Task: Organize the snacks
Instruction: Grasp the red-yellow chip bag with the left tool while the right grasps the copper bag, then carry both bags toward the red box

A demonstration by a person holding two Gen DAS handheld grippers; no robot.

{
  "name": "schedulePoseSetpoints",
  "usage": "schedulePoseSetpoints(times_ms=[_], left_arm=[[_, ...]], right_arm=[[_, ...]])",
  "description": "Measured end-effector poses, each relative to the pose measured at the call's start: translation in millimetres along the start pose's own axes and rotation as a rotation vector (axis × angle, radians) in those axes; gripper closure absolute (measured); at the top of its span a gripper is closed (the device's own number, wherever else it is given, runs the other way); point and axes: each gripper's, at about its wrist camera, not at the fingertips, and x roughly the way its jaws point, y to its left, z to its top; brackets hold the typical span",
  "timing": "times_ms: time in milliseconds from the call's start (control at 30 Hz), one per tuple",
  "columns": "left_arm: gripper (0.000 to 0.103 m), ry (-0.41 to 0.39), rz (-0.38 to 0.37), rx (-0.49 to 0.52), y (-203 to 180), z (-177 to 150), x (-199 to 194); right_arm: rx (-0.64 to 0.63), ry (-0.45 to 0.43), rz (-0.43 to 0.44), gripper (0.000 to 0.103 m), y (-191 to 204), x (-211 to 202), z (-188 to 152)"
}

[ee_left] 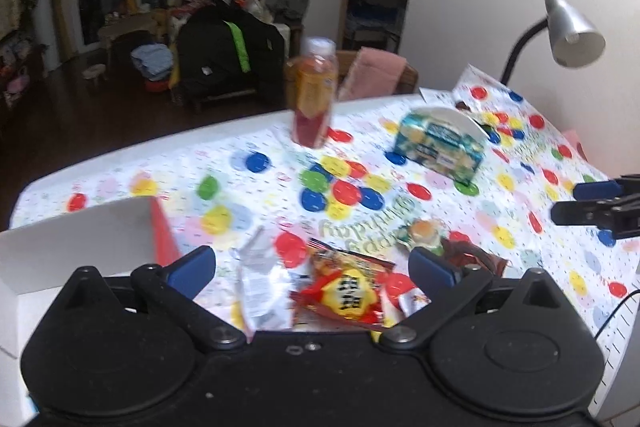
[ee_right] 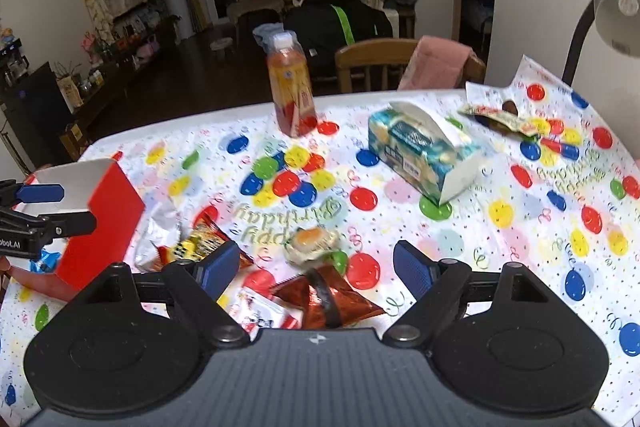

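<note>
balloon-print tablecloth [ee_right: 400, 195]; red box [ee_right: 104, 223]; orange-red bottle [ee_right: 291, 87].

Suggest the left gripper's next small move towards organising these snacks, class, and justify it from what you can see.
Probably lower the left gripper and close on the red-and-yellow foil snack packet. Its blue-padded jaws stand open and empty directly above that packet, and the open red-and-white cardboard box sits just to its left. The right gripper, also open, hovers over the brown foil packet.
</note>
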Motion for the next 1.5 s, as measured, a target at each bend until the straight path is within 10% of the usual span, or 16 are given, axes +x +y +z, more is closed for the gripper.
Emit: schedulePoseSetpoints(times_ms=[700, 833, 1167, 1500], left_arm=[[0.014, 0.291, 0.021, 0.198, -49.3, -10.2, 134.8], [0.026, 0.34, 0.048, 0.242, -54.3, -14.0, 147.0], [0.053, 0.328, 0.069, 0.179, -45.1, 0.3, 156.2], [0.054, 0.257, -0.043, 0.009, -8.1, 2.5, 95.7]], right_arm=[[-0.096, 0.267, 0.041, 0.02, -14.7, 125.0, -32.0], [-0.119, 0.29, 0.016, 0.036, -14.8, 131.3, -38.7], [-0.024, 0.265, -0.02, 0.067, -23.7, 119.6, -33.8], [0.112, 0.178, 0.03, 0.067, -4.5, 70.4, -20.6]])
